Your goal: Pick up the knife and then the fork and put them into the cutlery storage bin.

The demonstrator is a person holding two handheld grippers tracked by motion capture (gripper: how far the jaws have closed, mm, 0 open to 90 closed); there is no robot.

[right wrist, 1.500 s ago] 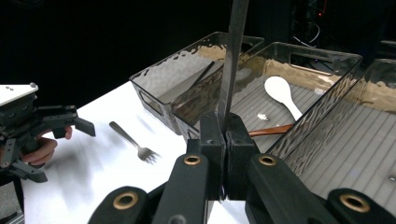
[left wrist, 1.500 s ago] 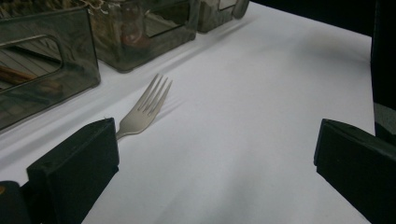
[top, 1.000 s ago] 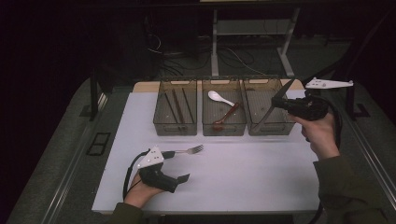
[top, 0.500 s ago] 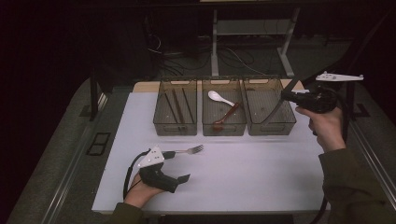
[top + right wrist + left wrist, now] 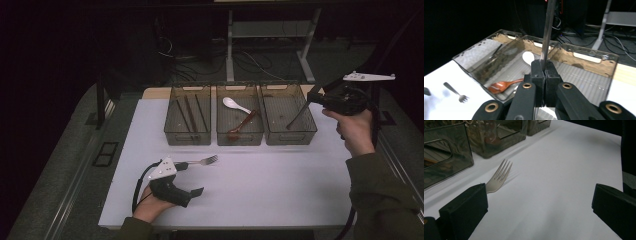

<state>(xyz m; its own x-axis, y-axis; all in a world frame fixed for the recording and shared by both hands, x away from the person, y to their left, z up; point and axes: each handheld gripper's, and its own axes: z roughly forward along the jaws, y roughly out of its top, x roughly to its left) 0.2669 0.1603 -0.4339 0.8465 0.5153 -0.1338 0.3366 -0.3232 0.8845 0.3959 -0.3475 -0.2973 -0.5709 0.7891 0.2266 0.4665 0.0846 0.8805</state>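
My right gripper (image 5: 316,98) (image 5: 545,72) is shut on the handle of a slim metal utensil (image 5: 300,114) (image 5: 548,30). The utensil slants down into the right clear bin (image 5: 291,139). My left gripper (image 5: 192,178) (image 5: 539,212) rests open on the white mat at the front left, with nothing between its jaws. A metal fork (image 5: 201,161) (image 5: 500,176) (image 5: 457,93) lies on the mat just beyond its far jaw, tines pointing right.
The middle bin (image 5: 240,139) holds a white spoon (image 5: 235,104) (image 5: 527,57) and a reddish-brown spoon (image 5: 242,125) (image 5: 501,86). Dark chopsticks (image 5: 187,112) lie in the left bin (image 5: 187,139). Bare white mat (image 5: 280,190) spreads in front of the bins.
My right gripper has moved right and slightly up with the utensil, whose tip stays over the right bin. The left gripper and fork have not moved.
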